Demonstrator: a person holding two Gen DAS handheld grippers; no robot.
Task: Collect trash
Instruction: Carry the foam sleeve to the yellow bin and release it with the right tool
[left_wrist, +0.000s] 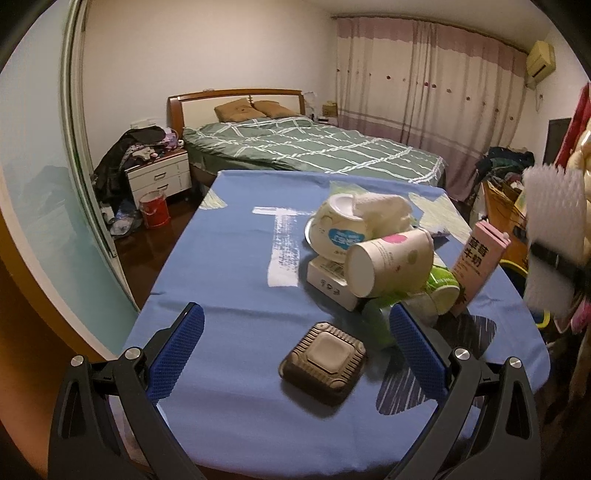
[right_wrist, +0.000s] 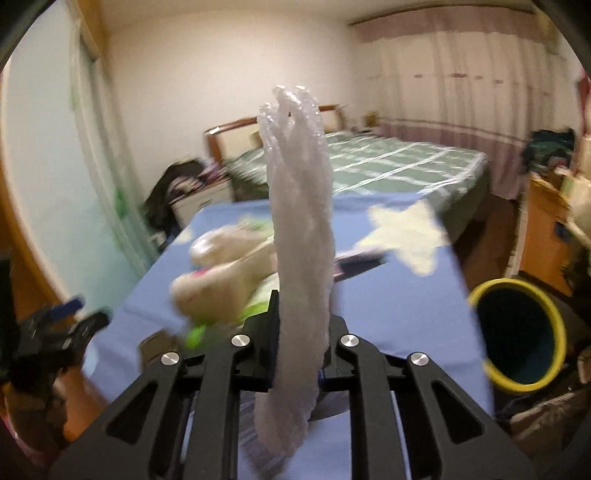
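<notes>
The right gripper (right_wrist: 299, 347) is seen clamped on a white foam net sleeve (right_wrist: 299, 229), which is squeezed flat between the jaws and stands upright above them; in the left wrist view the same sleeve is seen raised beyond the right edge of the table (left_wrist: 221, 236). The step in hand is judged to be the carrying of this piece of trash away from the table. A yellow-rimmed bin (right_wrist: 517, 336) is seen just off the table's right edge, its mouth tilted toward the camera and its dark inside showing nothing that can be made out. For the next move, the sleeve would need to be brought over that mouth and the jaws opened.

The left gripper (left_wrist: 295, 350) is held wide open low over the near part of the table, nothing between its pads, with a brown ribbed tray (left_wrist: 324, 363) lying on the cloth between them. Further along the table a heap of trash is left: a paper cup (left_wrist: 391, 258) on its side, a white bowl (left_wrist: 340, 229) tipped over with crumpled tissue (left_wrist: 380, 208) against it, and a pink milk carton (left_wrist: 480, 266) standing at the heap's right.
</notes>
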